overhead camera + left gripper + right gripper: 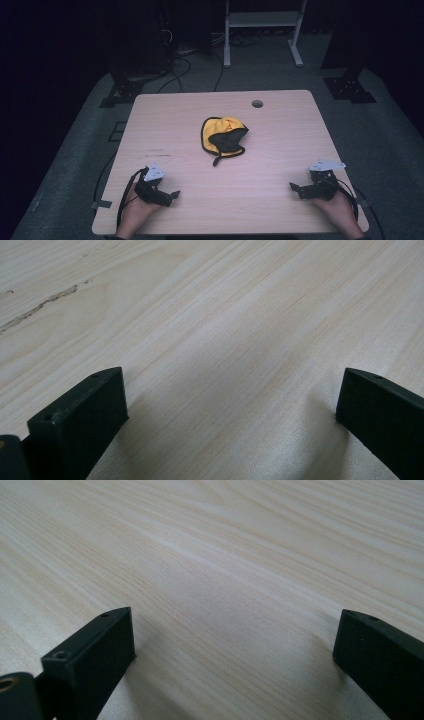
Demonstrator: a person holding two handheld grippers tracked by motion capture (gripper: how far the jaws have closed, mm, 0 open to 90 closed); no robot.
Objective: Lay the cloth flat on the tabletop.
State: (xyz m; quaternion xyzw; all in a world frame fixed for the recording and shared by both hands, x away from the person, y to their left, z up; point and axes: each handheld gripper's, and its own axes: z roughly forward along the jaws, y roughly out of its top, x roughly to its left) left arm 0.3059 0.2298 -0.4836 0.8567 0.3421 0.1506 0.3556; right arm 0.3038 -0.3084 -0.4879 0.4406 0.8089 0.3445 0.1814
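A yellow cloth [223,135] with black trim lies crumpled near the middle of the tabletop [280,145], a black part folded over the yellow and a short black strap trailing toward the person. It is well apart from both hands, roughly midway between them and farther from the person.

The left tool [170,196] rests low at the near left of the tabletop, held in the person's left hand [134,212], its jaws pointing inward toward the centre. The right tool [296,189] mirrors it at the near right, held in the right hand [337,206] and also pointing inward. Both are released: in the left gripper view the two black jaws stand wide apart over bare wood grain [215,340], and the right gripper view shows the same, with nothing between them.

This looks like a ready stance. With the tools wide and set symmetrically on either side, each is free to reach in for its own edge of the cloth, which suits a two-handed job such as spreading or folding it. The bunched shape means the hem must be found first; the black trim [202,140] on the left rim looks the easiest place to pinch.
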